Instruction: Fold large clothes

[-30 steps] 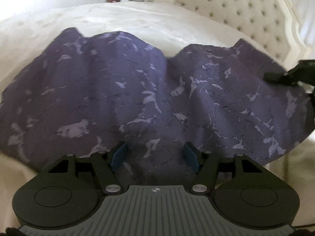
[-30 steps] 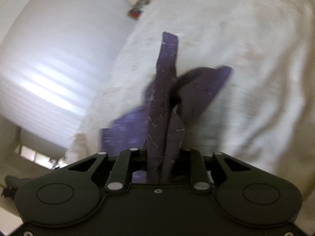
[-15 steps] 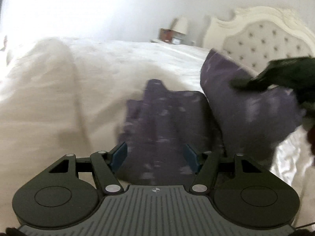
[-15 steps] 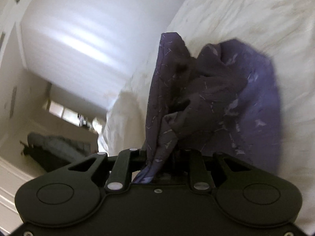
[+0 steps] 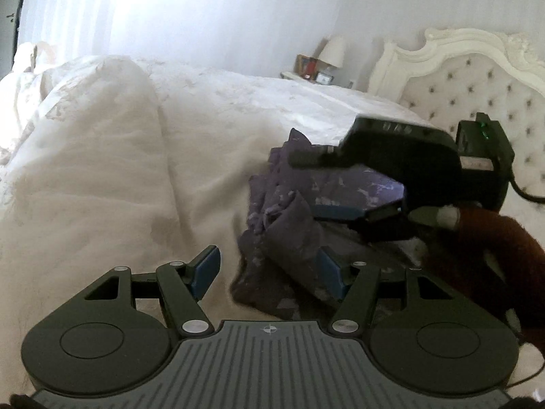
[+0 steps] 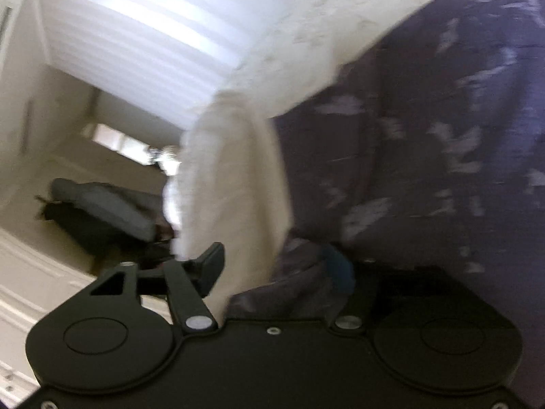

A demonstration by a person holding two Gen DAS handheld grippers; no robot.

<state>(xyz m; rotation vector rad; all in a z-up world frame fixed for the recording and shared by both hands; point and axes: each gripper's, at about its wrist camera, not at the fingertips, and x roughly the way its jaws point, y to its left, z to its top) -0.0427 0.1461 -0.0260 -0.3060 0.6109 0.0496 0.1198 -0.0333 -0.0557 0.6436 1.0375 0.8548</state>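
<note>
The purple garment with pale marks [image 5: 293,225] lies bunched on the white bedspread [image 5: 102,177]. My left gripper [image 5: 269,269] is open just above the bed, its right finger against the near fold of the cloth. My right gripper [image 5: 306,184] shows in the left wrist view above the pile, jaws wide apart, the cloth between them. In the blurred right wrist view that gripper [image 6: 276,266] is open and the garment [image 6: 425,136] fills the right side, draped over its right finger.
A tufted cream headboard [image 5: 470,78] stands at the right. A nightstand with a lamp [image 5: 332,52] is at the back. A raised ridge of bedding [image 5: 112,109] runs along the left. A dark chair or bag [image 6: 102,211] sits on the floor beyond the bed.
The right gripper has opened and let go of the cloth it held. The spread garment has collapsed into a bunched pile. The left gripper has swung left and stayed open.
</note>
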